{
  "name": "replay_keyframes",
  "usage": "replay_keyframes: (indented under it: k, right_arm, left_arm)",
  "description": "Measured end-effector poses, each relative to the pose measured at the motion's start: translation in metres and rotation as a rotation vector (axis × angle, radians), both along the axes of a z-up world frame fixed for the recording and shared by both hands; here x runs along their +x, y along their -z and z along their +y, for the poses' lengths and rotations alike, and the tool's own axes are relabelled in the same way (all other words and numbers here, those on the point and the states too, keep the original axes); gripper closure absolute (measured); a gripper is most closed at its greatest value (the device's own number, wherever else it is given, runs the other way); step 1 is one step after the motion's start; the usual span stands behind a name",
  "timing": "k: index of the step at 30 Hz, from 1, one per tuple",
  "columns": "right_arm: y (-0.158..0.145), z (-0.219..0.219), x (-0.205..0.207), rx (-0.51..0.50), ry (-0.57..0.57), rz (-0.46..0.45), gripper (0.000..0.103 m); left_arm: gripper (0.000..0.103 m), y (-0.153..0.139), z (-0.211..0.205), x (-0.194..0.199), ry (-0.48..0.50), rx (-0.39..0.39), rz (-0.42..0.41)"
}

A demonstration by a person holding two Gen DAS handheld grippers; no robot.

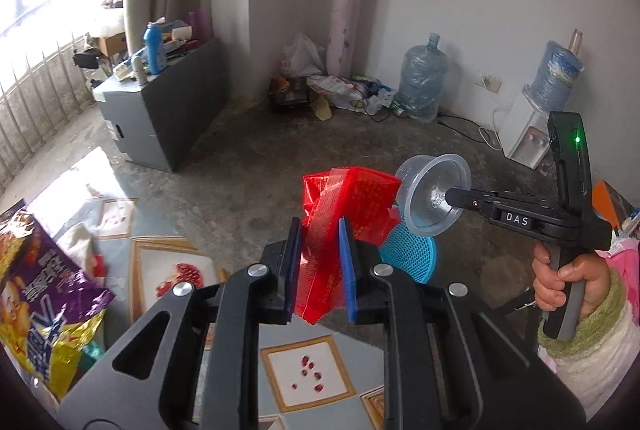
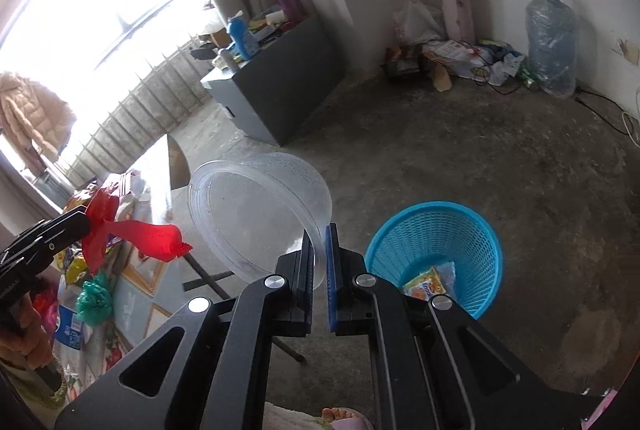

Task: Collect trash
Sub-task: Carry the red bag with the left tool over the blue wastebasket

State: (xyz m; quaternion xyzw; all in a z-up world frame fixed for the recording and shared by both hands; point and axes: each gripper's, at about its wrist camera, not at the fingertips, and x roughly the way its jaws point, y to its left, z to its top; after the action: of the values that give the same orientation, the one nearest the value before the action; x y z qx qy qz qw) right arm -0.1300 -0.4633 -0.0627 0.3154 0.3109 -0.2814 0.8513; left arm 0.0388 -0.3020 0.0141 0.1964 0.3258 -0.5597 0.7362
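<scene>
The left tool (image 1: 320, 230) is pinching a red wrapper (image 1: 348, 205); the right tool (image 2: 320, 250) is squeezing a clear cup's (image 2: 260, 213) rim, nearly closed.

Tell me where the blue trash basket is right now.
The blue trash basket stands on the concrete floor, lower right in the right wrist view, just beyond the right gripper holding the clear plastic cup.

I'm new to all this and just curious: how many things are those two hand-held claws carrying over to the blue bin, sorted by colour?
Red: 1, the red wrapper pinched in the left gripper
Clear: 1, the clear plastic cup pinched by its rim in the right gripper
Total: 2, both up in the air near the blue basket
</scene>
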Motion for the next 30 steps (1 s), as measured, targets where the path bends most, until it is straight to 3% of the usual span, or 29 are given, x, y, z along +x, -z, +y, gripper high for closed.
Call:
replay_keyframes:
  k: [9, 15, 16, 19, 20, 21, 24, 30]
  right_arm:
    - [0.060, -0.051, -0.018, 0.101, 0.147, 0.106, 0.097]
    - [0.106, -0.083, -0.030, 0.170, 0.222, 0.160, 0.096]
    - [0.114, -0.090, -0.030, 0.185, 0.228, 0.169, 0.096]
    - [0.143, -0.107, -0.027, 0.223, 0.242, 0.201, 0.079]
    - [0.153, -0.112, -0.027, 0.228, 0.251, 0.215, 0.067]
    - [0.160, -0.115, -0.028, 0.226, 0.265, 0.227, 0.065]
    - [0.173, -0.118, -0.032, 0.241, 0.294, 0.245, 0.065]
    - [0.159, -0.107, -0.042, 0.212, 0.298, 0.206, 0.061]
  left_arm:
    - [0.087, 0.073, -0.117, -0.018, 0.135, 0.156, 0.163]
    - [0.085, 0.125, -0.169, -0.034, 0.169, 0.242, 0.153]
    - [0.081, 0.134, -0.176, -0.035, 0.166, 0.248, 0.150]
    - [0.066, 0.158, -0.192, -0.035, 0.146, 0.276, 0.150]
    - [0.066, 0.164, -0.195, -0.035, 0.136, 0.287, 0.140]
    - [0.066, 0.168, -0.198, -0.034, 0.132, 0.298, 0.137]
    - [0.065, 0.168, -0.197, -0.032, 0.123, 0.292, 0.143]
    - [0.062, 0.143, -0.183, -0.028, 0.107, 0.234, 0.114]
